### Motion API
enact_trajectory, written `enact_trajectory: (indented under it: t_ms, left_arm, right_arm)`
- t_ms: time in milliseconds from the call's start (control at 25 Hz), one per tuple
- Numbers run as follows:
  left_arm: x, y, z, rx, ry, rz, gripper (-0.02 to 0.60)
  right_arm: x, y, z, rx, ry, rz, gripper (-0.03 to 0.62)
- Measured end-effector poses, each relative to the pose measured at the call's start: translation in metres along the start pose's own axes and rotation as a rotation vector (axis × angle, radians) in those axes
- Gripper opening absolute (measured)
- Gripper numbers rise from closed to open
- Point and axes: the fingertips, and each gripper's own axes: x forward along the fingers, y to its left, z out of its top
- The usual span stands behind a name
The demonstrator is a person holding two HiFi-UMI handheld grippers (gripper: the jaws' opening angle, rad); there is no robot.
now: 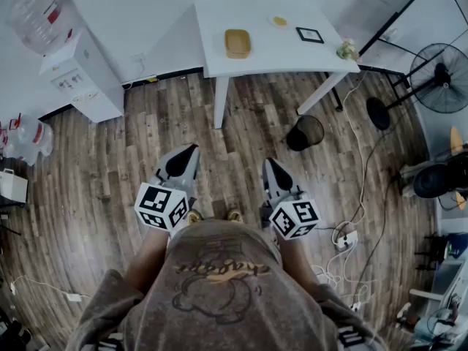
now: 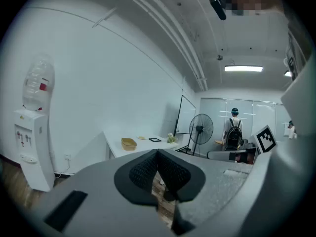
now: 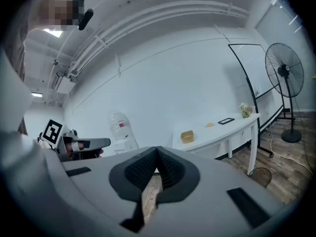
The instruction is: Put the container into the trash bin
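Nothing legible — the shirt print and the water bottle's red label are too small.

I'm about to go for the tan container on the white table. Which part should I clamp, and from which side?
Take the tan container by its near wall, coming in from the front edge of the white table and slightly from above, with one jaw inside and one outside. It looks open-topped and shallow, it sits flat, and nothing stands close around it, so that rim is probably the easiest hold.

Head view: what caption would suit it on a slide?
Left gripper and right gripper, both shut, face a white table bearing the container; trash bin beside it.
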Motion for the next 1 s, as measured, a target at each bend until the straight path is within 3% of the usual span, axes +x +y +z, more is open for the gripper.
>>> enact_trajectory:
  t_ms: [200,760,1000]
  left_arm:
    - [0.002,0.017,0.003,-0.003,-0.004,-0.002,0.005]
    - [-0.016,0.055,-0.013,0.039,0.021,-0.113,0.005]
    - [0.002,0.067,-0.014,0.039,0.022,-0.131,0.005]
  right_arm:
    - [0.013,0.008,-0.002,0.000,0.001,-0.017,-0.003]
    - [0.023,0.047,-0.038,0.023,-0.037,-0.132,-0.003]
    - [0.034,0.037,-0.040,0.019,-0.027,-0.175,0.000]
